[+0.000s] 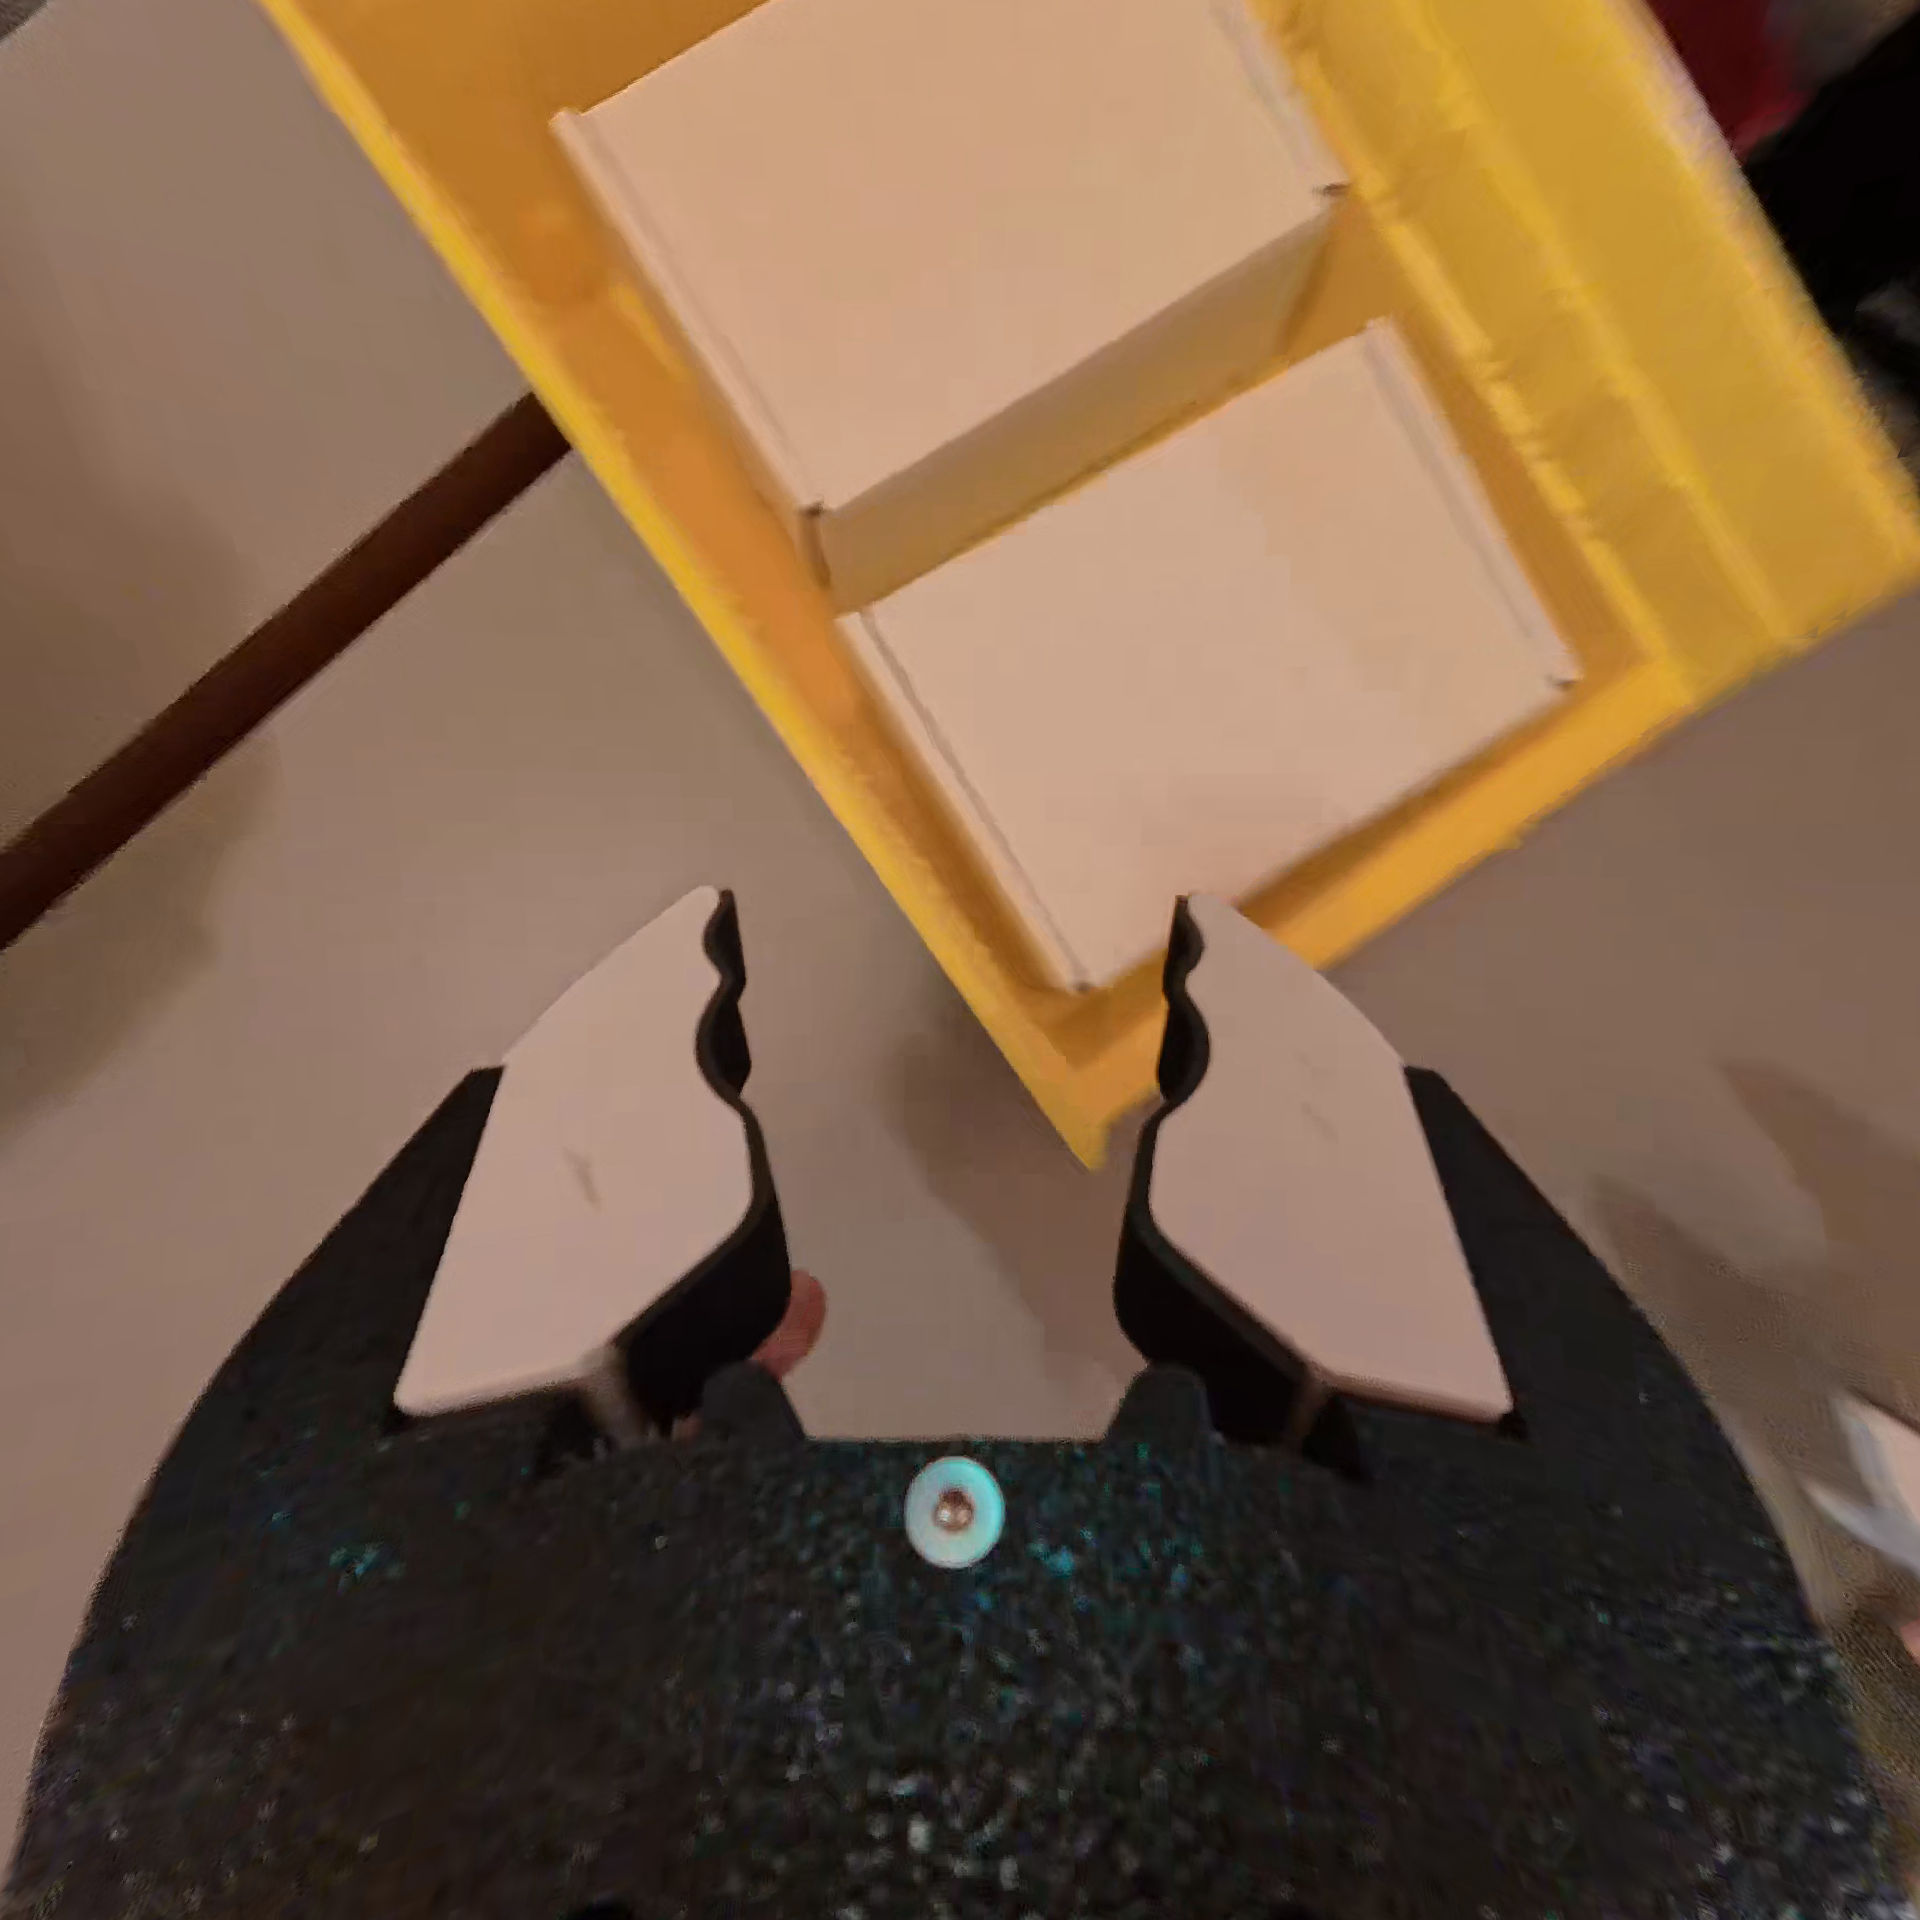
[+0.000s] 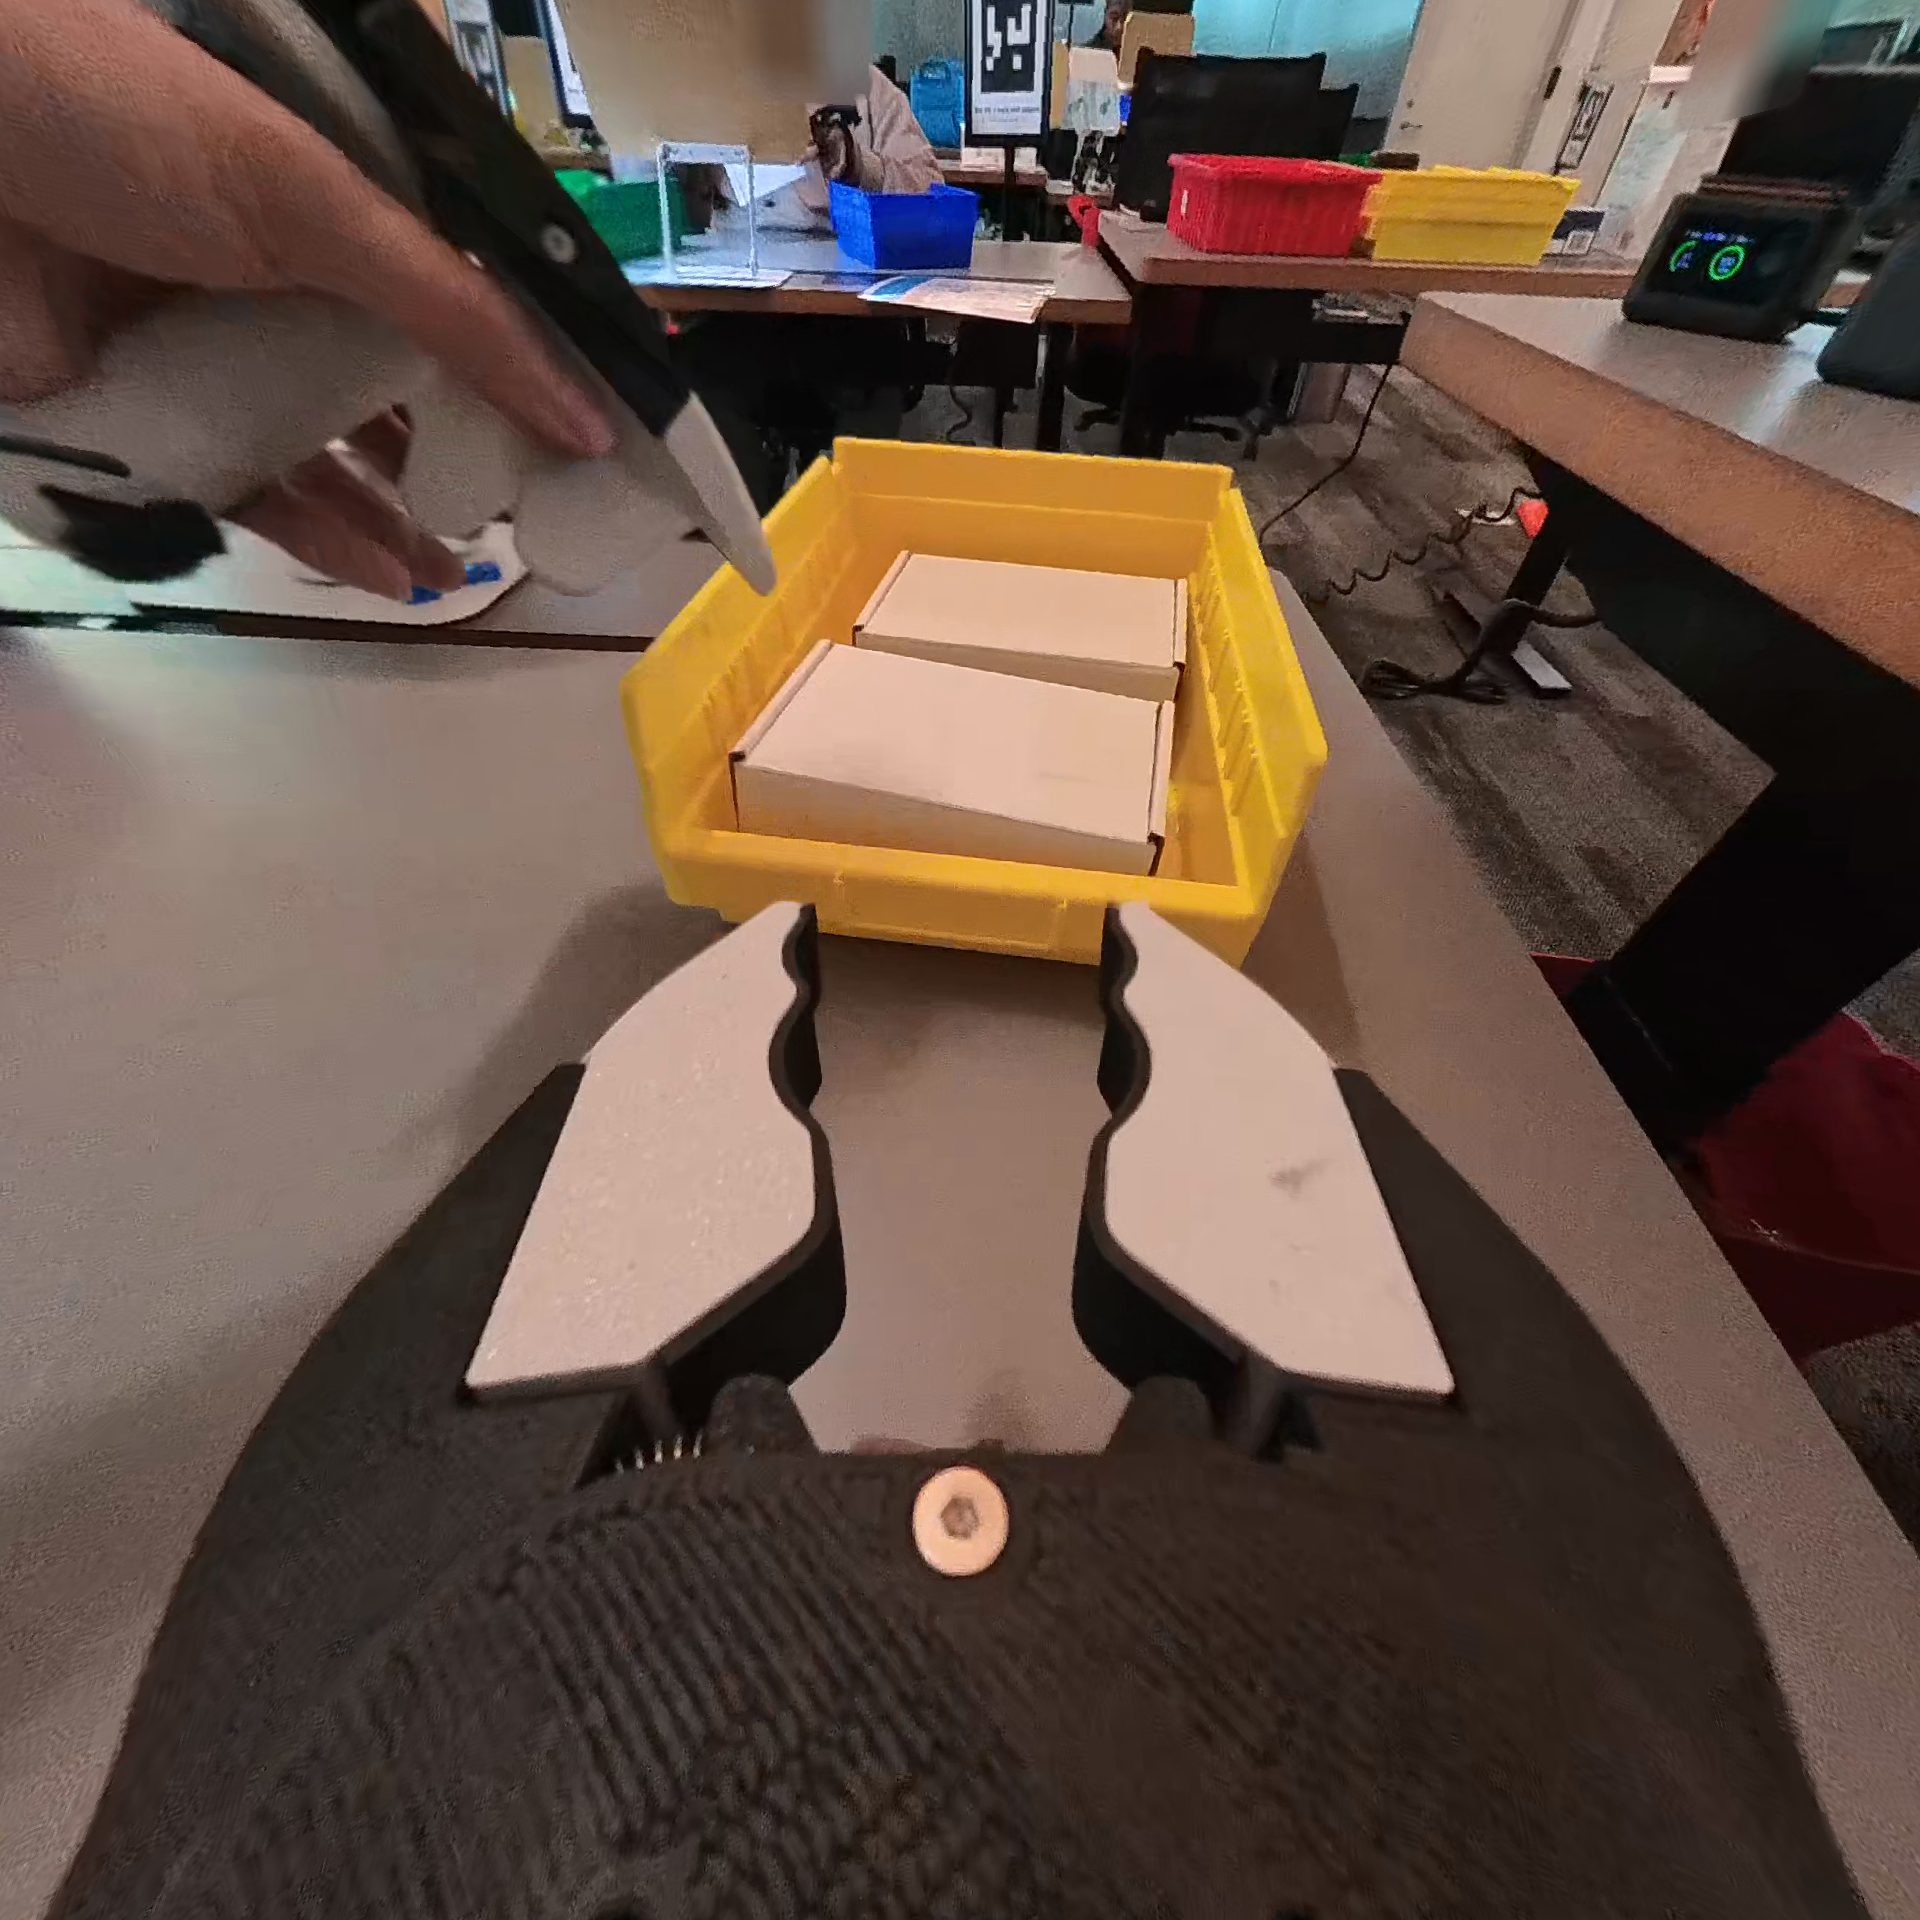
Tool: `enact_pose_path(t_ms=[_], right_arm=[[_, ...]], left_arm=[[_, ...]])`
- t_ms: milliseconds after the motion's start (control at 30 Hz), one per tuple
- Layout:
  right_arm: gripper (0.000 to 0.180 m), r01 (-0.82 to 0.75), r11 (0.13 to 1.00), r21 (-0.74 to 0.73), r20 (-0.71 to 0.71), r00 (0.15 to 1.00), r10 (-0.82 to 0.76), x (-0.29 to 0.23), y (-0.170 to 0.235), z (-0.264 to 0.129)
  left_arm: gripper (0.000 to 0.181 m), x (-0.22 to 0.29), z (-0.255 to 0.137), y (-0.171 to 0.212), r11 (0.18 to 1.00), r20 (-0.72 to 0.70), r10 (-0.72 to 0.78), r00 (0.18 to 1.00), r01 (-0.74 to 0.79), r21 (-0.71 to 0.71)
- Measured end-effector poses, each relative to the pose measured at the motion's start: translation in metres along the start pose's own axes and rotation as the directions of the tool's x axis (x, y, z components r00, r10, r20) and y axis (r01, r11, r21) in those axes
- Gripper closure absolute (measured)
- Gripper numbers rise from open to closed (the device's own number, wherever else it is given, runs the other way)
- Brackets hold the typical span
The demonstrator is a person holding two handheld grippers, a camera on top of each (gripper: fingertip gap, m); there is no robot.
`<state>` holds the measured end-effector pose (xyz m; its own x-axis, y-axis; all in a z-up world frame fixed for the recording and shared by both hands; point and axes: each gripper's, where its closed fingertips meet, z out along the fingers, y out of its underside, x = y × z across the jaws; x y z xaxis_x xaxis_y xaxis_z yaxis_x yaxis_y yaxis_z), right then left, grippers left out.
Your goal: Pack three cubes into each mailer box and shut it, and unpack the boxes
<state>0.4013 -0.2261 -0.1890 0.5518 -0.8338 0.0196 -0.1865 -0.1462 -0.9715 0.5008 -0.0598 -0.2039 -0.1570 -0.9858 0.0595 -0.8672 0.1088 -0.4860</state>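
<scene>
Two wrist views of the packing station. We see a yellow bin (image 2: 977, 914) standing on the grey table (image 2: 312, 883), near its right edge. Inside the bin lie two closed white mailer boxes, the near box (image 2: 951, 753) and the far box (image 2: 1023, 613), side by side and apparently touching. Our right claw (image 2: 958, 935) hangs low over the table just before the bin's near wall, its jaws wide apart and empty. Our left claw (image 1: 951, 920) hovers above the bin's corner, jaws likewise spread and empty; in the right view it appears upper left, held by a hand (image 2: 208, 208). No cubes are visible.
</scene>
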Motion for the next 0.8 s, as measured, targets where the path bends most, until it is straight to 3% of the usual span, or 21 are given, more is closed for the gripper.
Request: enact_pose_path(t_ms=[167, 333, 433, 500, 600, 667, 800], right_arm=[[0.128, -0.017, 1.0, -0.014, 0.0, 1.0, 0.017, 0.01, 0.007, 0.0], [0.128, -0.052, 0.999, -0.013, 0.015, 0.999, 0.052, 0.011, 0.011, 0.002], [0.129, -0.038, 0.999, -0.015, 0.02, 0.999, 0.039, 0.009, 0.012, 0.004], [0.129, -0.029, 0.999, -0.016, 0.032, 0.999, 0.029, 0.007, 0.012, 0.005], [0.129, -0.001, 1.0, -0.028, 0.042, 0.999, 0.002, 0.001, 0.011, 0.007], [0.129, 0.026, 0.999, -0.042, 0.051, 0.998, -0.024, -0.001, 0.013, 0.008], [0.129, 0.057, 0.998, -0.026, 0.03, 0.998, -0.056, 0.004, 0.005, 0.002]], left_arm=[[0.112, -0.046, 0.028, -0.014, 0.988, 0.177, -0.132, 0.975, 0.145, -0.059], [0.126, -0.053, 0.052, -0.021, 0.964, 0.176, -0.235, 0.956, 0.252, -0.083], [0.139, -0.053, 0.065, -0.023, 0.971, 0.215, -0.193, 0.957, 0.217, -0.095], [0.162, -0.045, 0.077, -0.022, 0.983, 0.188, -0.127, 0.974, 0.15, -0.11], [0.169, -0.055, 0.087, -0.025, 0.994, 0.263, -0.097, 0.96, 0.108, -0.029], [0.174, -0.058, 0.089, -0.028, 0.992, 0.239, -0.121, 0.964, 0.112, 0.049], [0.176, -0.068, 0.083, -0.021, 0.978, 0.126, -0.204, 0.971, 0.198, 0.058]])
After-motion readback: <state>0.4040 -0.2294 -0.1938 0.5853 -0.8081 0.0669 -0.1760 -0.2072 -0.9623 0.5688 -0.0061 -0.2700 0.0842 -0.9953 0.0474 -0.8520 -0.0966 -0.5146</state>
